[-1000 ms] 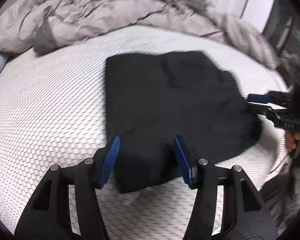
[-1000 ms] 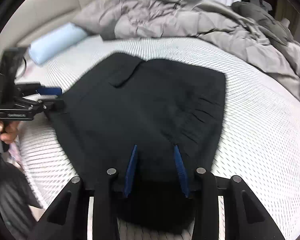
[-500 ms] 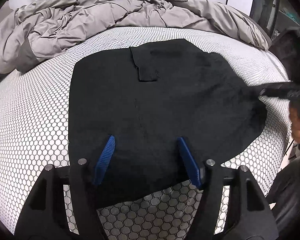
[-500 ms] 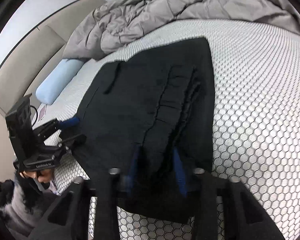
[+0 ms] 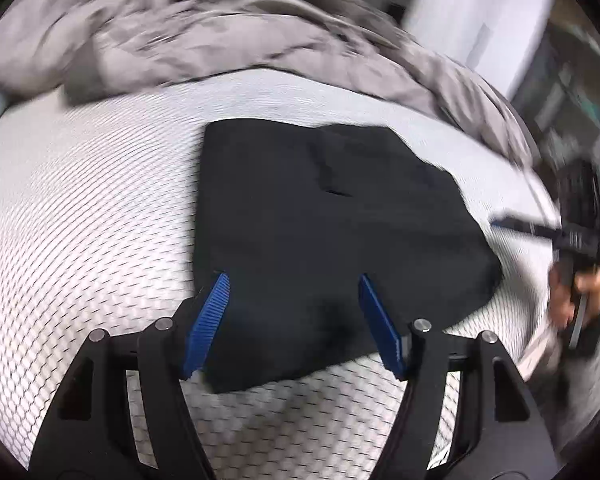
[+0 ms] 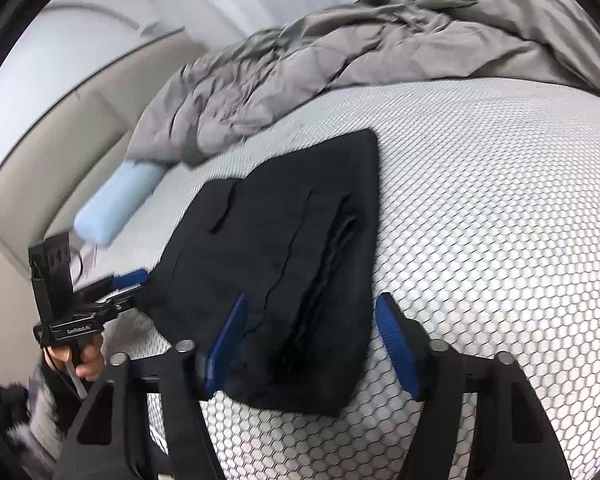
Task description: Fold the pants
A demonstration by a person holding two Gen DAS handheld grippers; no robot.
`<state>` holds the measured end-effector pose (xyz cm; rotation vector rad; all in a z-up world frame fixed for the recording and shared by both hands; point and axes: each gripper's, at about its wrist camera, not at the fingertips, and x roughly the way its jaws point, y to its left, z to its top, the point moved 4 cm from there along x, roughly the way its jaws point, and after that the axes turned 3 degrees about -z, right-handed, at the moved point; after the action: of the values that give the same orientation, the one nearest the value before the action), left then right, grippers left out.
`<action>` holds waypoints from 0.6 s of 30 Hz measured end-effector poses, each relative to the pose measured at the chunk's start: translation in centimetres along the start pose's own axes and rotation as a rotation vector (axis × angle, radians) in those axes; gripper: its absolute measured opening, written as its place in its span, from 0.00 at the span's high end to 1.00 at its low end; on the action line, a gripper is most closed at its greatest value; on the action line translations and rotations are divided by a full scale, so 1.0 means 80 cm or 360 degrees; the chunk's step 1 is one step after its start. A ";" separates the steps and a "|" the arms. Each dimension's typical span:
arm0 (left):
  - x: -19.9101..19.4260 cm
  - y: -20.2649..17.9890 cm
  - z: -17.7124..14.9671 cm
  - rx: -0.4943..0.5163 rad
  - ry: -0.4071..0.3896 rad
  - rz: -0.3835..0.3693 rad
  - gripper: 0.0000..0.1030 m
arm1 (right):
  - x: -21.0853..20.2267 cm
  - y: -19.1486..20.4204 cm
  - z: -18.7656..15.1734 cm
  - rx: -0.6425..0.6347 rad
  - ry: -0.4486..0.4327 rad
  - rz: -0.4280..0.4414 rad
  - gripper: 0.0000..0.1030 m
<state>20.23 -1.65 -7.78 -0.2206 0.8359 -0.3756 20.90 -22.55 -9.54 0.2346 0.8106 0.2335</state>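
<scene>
The black pants (image 5: 324,240) lie folded into a flat stack on the white honeycomb mattress (image 5: 80,220); they also show in the right wrist view (image 6: 284,264). My left gripper (image 5: 294,312) is open and empty, its blue pads hovering over the near edge of the pants. My right gripper (image 6: 310,340) is open and empty above the pants' near corner, where several stacked fabric layers show. The right gripper appears at the right edge of the left wrist view (image 5: 532,228), clear of the pants. The left gripper appears in the right wrist view (image 6: 128,288) at the pants' left edge.
A rumpled grey duvet (image 5: 220,40) is heaped along the far side of the bed, also in the right wrist view (image 6: 340,52). A light blue pillow (image 6: 116,204) lies by the beige headboard (image 6: 40,152). The mattress edge drops off near the grippers.
My right gripper has opened and let go of the pants edge it held. Both grippers have drawn back a little and the pants now rest flat.
</scene>
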 end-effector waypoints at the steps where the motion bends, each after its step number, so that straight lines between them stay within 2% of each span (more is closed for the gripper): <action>1: 0.005 0.015 0.000 -0.0086 0.0025 0.0007 0.37 | 0.004 -0.005 0.000 0.0041 0.0013 0.0007 0.34; 3: 0.017 0.038 -0.003 -0.0229 0.0090 -0.0017 0.39 | 0.024 -0.014 -0.005 0.0120 0.0097 0.0040 0.34; 4: 0.027 0.048 -0.005 -0.0297 0.0139 -0.0054 0.42 | 0.032 -0.020 -0.006 0.0140 0.0128 0.0045 0.34; 5: 0.031 0.055 -0.006 -0.0344 0.0136 -0.0104 0.45 | 0.045 -0.022 0.002 0.0149 0.0157 0.0043 0.34; 6: 0.034 0.058 -0.004 -0.0373 0.0129 -0.0150 0.53 | 0.053 -0.023 0.002 0.0168 0.0178 0.0064 0.34; 7: 0.037 0.060 -0.002 -0.0431 0.0141 -0.0250 0.59 | 0.060 -0.023 0.003 0.0206 0.0187 0.0116 0.35; 9: 0.043 0.062 0.010 -0.0491 0.0132 -0.0321 0.64 | 0.066 -0.018 0.009 0.0208 0.0190 0.0190 0.64; 12: 0.056 0.055 0.035 -0.0407 0.0130 -0.0229 0.67 | 0.068 -0.002 0.030 0.0081 0.0105 0.0125 0.73; 14: 0.068 0.056 0.047 -0.0371 0.0132 -0.0177 0.67 | 0.080 -0.001 0.048 0.0094 0.0058 0.0075 0.73; 16: 0.078 0.059 0.050 -0.0382 0.0157 -0.0144 0.67 | 0.099 -0.009 0.060 0.0111 0.0046 -0.0067 0.72; 18: 0.081 0.063 0.051 -0.0392 0.0165 -0.0141 0.66 | 0.109 -0.019 0.059 0.0182 0.0094 -0.0095 0.53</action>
<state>28.44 0.48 -11.16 -0.4714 0.9772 -0.3692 30.36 -22.01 -12.80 0.3119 0.8894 0.1388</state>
